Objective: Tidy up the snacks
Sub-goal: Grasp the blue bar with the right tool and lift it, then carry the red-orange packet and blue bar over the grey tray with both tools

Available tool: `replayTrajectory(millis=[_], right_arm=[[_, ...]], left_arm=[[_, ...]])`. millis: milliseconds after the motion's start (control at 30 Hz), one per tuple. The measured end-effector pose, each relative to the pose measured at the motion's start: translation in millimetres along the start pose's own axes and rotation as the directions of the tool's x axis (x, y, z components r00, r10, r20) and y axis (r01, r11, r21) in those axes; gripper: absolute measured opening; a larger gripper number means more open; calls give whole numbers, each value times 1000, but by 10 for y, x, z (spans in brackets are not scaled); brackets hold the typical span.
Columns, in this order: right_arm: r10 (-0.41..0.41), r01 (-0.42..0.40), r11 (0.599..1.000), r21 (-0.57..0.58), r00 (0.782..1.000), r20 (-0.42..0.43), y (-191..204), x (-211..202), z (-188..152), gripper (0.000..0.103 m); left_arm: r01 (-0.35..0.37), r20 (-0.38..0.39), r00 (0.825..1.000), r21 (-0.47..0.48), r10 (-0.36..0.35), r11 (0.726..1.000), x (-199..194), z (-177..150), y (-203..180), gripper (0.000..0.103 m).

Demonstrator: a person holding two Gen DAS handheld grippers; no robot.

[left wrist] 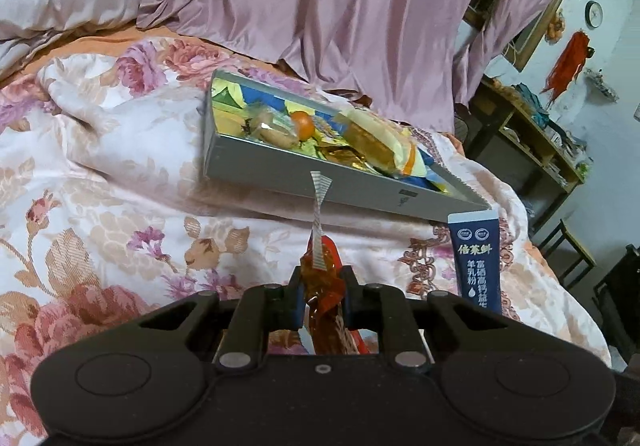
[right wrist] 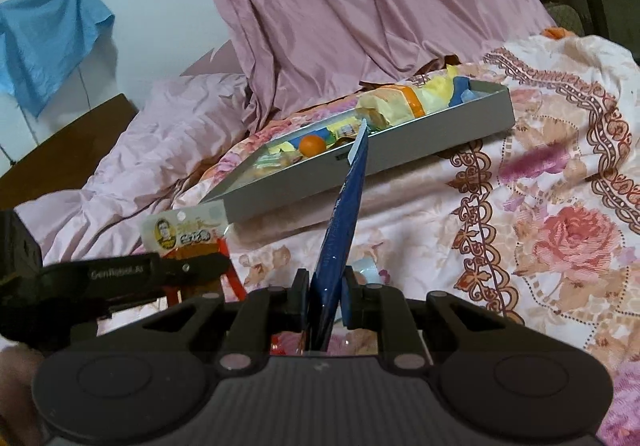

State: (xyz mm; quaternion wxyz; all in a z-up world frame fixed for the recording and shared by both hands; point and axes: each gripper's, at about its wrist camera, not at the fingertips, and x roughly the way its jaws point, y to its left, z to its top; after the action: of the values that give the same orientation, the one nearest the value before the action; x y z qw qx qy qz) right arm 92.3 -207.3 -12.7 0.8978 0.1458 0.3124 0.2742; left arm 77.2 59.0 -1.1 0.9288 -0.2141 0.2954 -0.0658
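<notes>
Left gripper (left wrist: 322, 300) clamping orange snack packet (left wrist: 324, 278), right gripper (right wrist: 326, 300) pinching blue sachet (right wrist: 340, 214); grey tray (left wrist: 280, 182) lying just ahead of both, long axis crosswise, right slightly nearer.

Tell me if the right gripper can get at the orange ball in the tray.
Probably not yet: the right gripper is shut on a blue packet. The tray is open-topped, the orange ball uncovered.

Grey tray (left wrist: 304, 182) on floral quilt — snack-filled; orange packet (left wrist: 322, 282), blue sachet (right wrist: 340, 222) upright.
</notes>
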Motion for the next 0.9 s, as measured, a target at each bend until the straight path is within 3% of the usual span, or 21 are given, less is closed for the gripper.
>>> replayTrajectory(millis=[133,367,467,900], right_arm=[[-19,20,999,-48,1000,11,76,-55,-39,17],[-48,59,986,-159,996,74,224,-171,-54,17],[-43,59,981,-182,995,90,256,-194,-58,17],[-17,36,984,-176,994,106,237,-172,-32,17]], left_arm=[[5,18,1000,10,-5,1000,-73,-39,-56,18],[-62,113,992,143,46,988,-213,-64,-232,18],[-57,118,992,149,39,987,-218,-64,-247,18],[-41,138,990,171,18,984,-200,-47,-298,18]])
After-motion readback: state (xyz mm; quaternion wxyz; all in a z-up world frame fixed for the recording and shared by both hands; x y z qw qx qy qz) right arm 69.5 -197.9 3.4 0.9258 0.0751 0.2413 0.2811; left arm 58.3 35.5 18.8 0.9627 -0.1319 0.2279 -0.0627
